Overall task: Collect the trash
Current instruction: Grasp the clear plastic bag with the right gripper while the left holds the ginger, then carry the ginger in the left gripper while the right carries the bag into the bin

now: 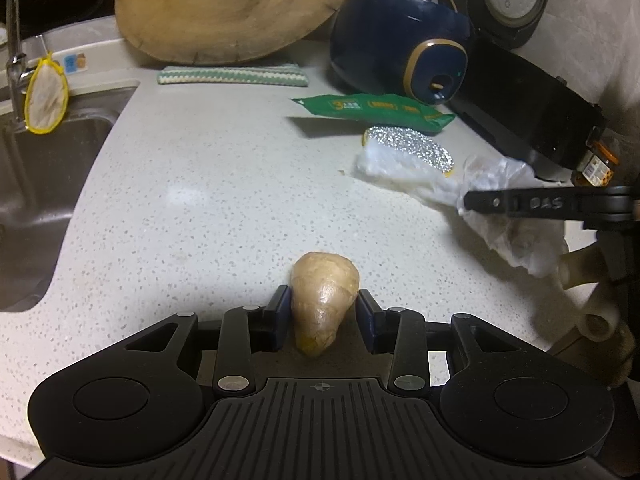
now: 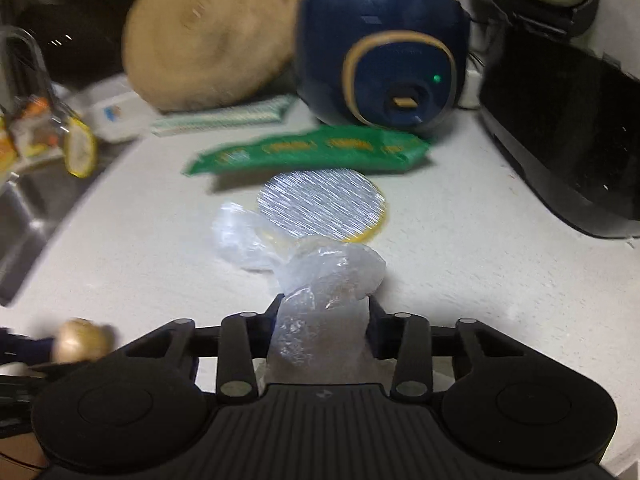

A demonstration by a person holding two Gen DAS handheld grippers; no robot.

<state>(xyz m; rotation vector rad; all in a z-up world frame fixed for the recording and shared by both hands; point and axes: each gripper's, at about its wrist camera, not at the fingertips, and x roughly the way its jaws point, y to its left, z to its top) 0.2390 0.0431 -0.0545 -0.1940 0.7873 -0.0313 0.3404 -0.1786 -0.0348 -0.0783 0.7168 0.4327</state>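
Green wrapper (image 1: pixel 372 111), silver glittery pad (image 1: pixel 408 148), navy-and-gold cooker (image 1: pixel 400 40), speckled white counter (image 1: pixel 200 200).

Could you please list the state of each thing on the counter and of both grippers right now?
left gripper: shut on the ginger piece.
right gripper: shut on the clear plastic bag.
green wrapper: lying flat on the counter, untouched.
glittery sponge: lying beside the bag.
blue cooker: lid closed.
cutting board: leaning upright.
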